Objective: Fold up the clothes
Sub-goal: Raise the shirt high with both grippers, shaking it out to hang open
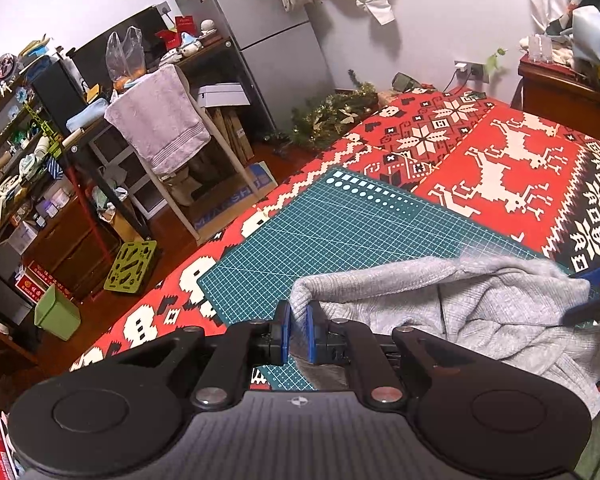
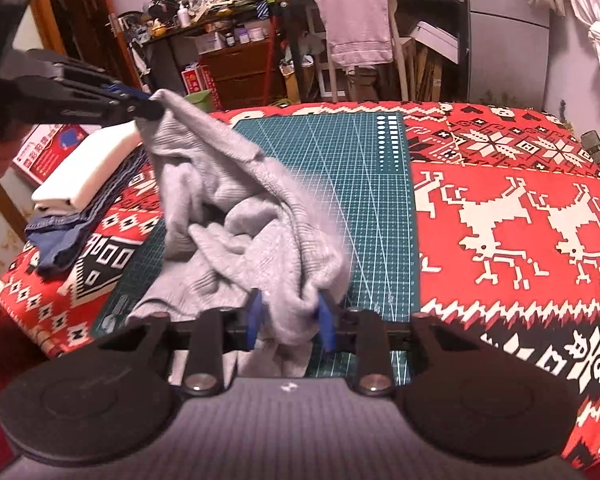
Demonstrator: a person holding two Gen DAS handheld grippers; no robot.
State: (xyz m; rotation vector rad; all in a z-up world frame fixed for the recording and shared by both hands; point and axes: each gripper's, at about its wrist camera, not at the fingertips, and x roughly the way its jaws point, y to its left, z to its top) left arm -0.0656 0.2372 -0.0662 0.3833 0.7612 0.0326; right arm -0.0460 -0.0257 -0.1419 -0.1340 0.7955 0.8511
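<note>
Both grippers, left gripper (image 1: pixel 298 338) and right gripper (image 2: pixel 288 322), pinch a bunched grey sweater (image 2: pixel 236 216) above the cutting mat (image 2: pixel 364 184); thin bites could slip.

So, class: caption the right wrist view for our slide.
Both grippers lift a grey sweater above the green cutting mat.

Grey ribbed garment (image 2: pixel 236 208), green gridded mat (image 1: pixel 340 224)

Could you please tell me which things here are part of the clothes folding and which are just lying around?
In use:
- grey knit garment, pinched by both grippers
- left gripper
- right gripper
- green cutting mat under it
- folded clothes stack

Lying about:
- towel on the chair
- fridge
- green bin
</note>
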